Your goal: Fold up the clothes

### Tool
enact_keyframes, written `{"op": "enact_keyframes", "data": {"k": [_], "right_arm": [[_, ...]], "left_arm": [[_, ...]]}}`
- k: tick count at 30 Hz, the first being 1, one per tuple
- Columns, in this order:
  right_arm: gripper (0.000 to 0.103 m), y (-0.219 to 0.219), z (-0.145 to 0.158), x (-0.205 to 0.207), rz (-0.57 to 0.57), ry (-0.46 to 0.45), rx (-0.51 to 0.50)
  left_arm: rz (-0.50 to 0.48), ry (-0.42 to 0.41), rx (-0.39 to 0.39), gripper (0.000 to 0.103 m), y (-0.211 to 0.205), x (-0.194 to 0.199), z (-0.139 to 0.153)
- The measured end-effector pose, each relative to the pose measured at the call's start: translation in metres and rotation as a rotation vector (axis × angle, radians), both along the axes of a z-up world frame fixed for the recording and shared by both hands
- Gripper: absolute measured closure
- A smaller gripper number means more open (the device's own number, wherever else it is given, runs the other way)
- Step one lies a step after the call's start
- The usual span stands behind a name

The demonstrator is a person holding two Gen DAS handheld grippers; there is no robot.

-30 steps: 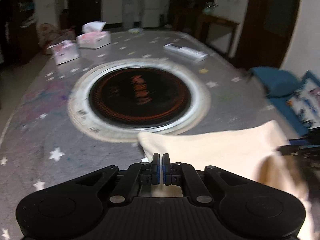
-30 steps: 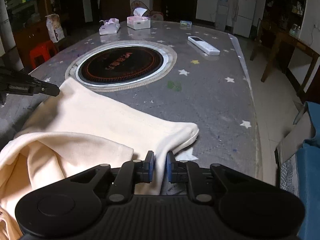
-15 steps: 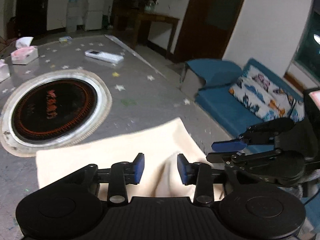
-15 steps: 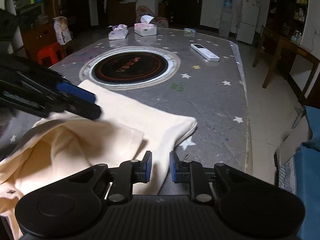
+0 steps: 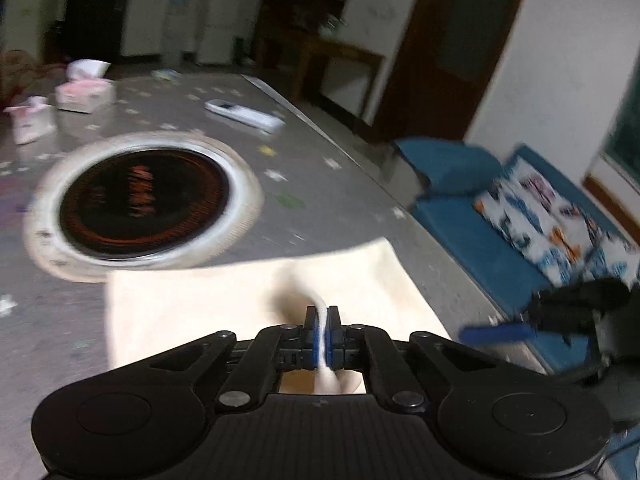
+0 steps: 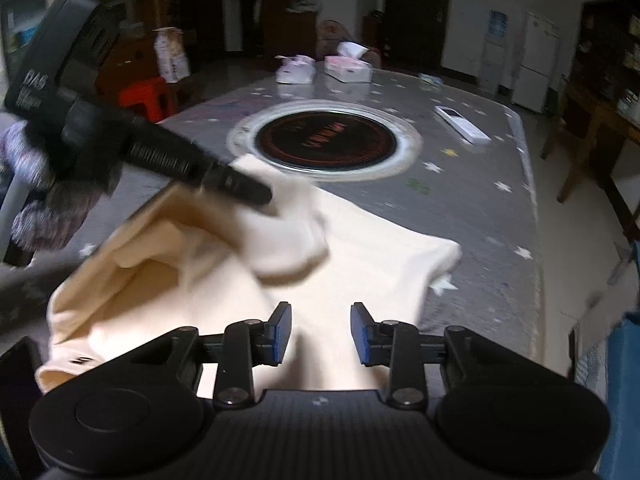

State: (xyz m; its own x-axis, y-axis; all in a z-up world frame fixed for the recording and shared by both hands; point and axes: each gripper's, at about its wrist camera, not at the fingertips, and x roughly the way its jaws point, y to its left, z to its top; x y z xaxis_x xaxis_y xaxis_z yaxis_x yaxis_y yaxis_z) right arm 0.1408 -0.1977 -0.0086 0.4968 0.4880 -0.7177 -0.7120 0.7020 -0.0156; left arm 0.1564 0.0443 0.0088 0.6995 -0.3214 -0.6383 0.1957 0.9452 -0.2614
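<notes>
Nearest the left wrist camera, the left gripper [image 5: 322, 330] has its jaws clenched on a pinched ridge of the cream garment [image 5: 224, 300], which runs up between the blue pads at 6 o'clock. The right gripper [image 6: 320, 334] has its jaws opening, pads apart; cloth lies beneath the gap, nothing pressed between them. The garment lies spread on the near end of the table [image 6: 472, 200], one edge lifted and bunched at 9 o'clock in the right wrist view, where the left gripper's black finger reaches into it. Beyond the cloth, toward 12 o'clock, sits a round black cooktop [image 6: 326, 140] with a pale ring, the garment's far edge touching that ring. A white remote [image 6: 462, 124] lies at 1 o'clock. Farthest, two tissue boxes [image 6: 346, 68] stand near the table's far rim.
</notes>
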Motion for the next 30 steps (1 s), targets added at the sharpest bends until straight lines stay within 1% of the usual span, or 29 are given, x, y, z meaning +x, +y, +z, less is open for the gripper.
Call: {"op": "enact_keyframes", "data": {"k": [2,3,4,6,7,10,13,15,17,18,19,20,21,23,25,30], "right_arm": [[0.067,0.011,0.002,-0.008,0.039,-0.012,0.004],[0.067,0.018,0.002,-0.011,0.061,-0.017,0.005],[0.065,0.024,0.002,-0.014,0.08,-0.019,0.005],[0.059,0.037,0.001,-0.018,0.117,-0.023,0.004],[0.057,0.044,-0.001,-0.02,0.134,-0.03,-0.005],[0.054,0.064,-0.009,-0.025,0.173,-0.054,-0.048],[0.054,0.082,-0.019,-0.026,0.196,-0.092,-0.101],[0.054,0.089,-0.024,-0.026,0.194,-0.105,-0.116],[0.057,0.094,-0.027,-0.024,0.183,-0.107,-0.112],[0.06,0.095,-0.029,-0.022,0.176,-0.103,-0.107],[0.074,0.097,-0.03,-0.021,0.168,-0.098,-0.101],[0.083,0.097,-0.031,-0.018,0.153,-0.086,-0.096],[0.086,0.097,-0.031,-0.016,0.137,-0.072,-0.092],[0.095,0.093,-0.029,-0.014,0.1,-0.072,-0.077],[0.096,0.084,-0.023,-0.014,0.063,-0.078,-0.051],[0.097,0.048,0.002,-0.026,-0.06,-0.146,-0.001]], "left_arm": [[0.049,-0.019,-0.027,0.1,0.016,-0.011,0.007],[0.077,-0.031,-0.028,0.1,0.024,-0.018,0.01],[0.103,-0.041,-0.022,0.1,0.032,-0.024,0.013],[0.153,-0.058,-0.018,0.1,0.048,-0.037,0.016],[0.178,-0.062,-0.019,0.1,0.057,-0.044,0.017],[0.256,-0.067,-0.022,0.1,0.084,-0.066,0.019],[0.331,-0.062,-0.019,0.1,0.11,-0.088,0.016],[0.375,-0.048,-0.015,0.1,0.126,-0.103,0.012],[0.412,-0.031,-0.003,0.1,0.139,-0.115,0.005],[0.431,-0.016,-0.001,0.1,0.146,-0.121,0.001],[0.447,-0.003,-0.001,0.1,0.15,-0.127,-0.003],[0.463,0.01,-0.002,0.1,0.156,-0.132,-0.007],[0.479,0.021,-0.003,0.1,0.16,-0.136,-0.011],[0.498,0.028,-0.001,0.1,0.166,-0.141,-0.015],[0.507,0.026,0.014,0.1,0.167,-0.146,-0.018],[0.515,0.026,0.015,0.1,0.167,-0.154,-0.022]]}}
